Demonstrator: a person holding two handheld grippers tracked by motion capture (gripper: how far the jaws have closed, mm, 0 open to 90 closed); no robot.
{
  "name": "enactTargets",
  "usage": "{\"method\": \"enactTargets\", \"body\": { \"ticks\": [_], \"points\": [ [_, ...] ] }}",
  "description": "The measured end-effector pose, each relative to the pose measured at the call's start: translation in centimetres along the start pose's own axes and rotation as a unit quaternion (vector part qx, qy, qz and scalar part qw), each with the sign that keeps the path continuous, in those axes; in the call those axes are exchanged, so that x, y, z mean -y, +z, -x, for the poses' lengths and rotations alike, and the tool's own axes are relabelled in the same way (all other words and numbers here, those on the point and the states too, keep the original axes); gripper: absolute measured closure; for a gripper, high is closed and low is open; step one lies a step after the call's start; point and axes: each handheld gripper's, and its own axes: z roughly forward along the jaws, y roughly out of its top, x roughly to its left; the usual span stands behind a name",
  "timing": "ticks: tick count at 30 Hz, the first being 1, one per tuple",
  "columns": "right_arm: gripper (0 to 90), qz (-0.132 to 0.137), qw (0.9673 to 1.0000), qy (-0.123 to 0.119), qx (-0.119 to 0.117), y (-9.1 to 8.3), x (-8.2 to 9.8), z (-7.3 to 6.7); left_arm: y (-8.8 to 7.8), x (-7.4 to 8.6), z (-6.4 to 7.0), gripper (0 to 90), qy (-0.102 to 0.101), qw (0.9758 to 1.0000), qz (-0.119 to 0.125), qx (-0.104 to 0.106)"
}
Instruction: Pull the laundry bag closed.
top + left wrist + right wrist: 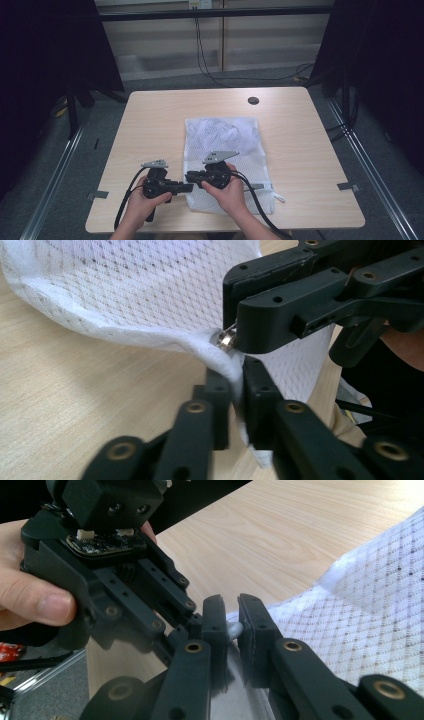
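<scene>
Pale wood-grain worktop [150,130] carrying a white diamond-mesh laundry bag [220,135], lying flat near its front edge. Left gripper [232,390] fingers pinch the bag's hemmed corner; right gripper [232,630] fingers clamp the small metal zipper pull [235,628].

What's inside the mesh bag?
Nothing clear: the mesh bag lies nearly flat on the table, with a faint bulge at its far end. The weave veils any contents.
</scene>
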Motion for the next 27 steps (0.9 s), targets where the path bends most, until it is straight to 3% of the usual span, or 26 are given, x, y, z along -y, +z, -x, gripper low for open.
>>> {"method": "enactTargets", "body": {
  "ticks": [6, 13, 27],
  "points": [
    [82.9, 0.0, 0.9999, 0.008, -0.015, -0.4, -0.1, 0.3, -0.8, -0.3, 0.1, 87.8, -0.027, 0.9996, 0.001, 0.0],
    [85.8, -0.009, 0.9997, 0.009, -0.02, -0.7, -0.1, 0.5, -1.1, -0.3, 0.1, 88.1, -0.042, 0.9991, 0.007, -0.004],
    [87.3, -0.015, 0.9991, 0.024, -0.033, -1.1, 0.2, 0.7, -1.1, -0.3, 0.2, 88.1, -0.04, 0.9992, 0.003, -0.005]
  ]
}}
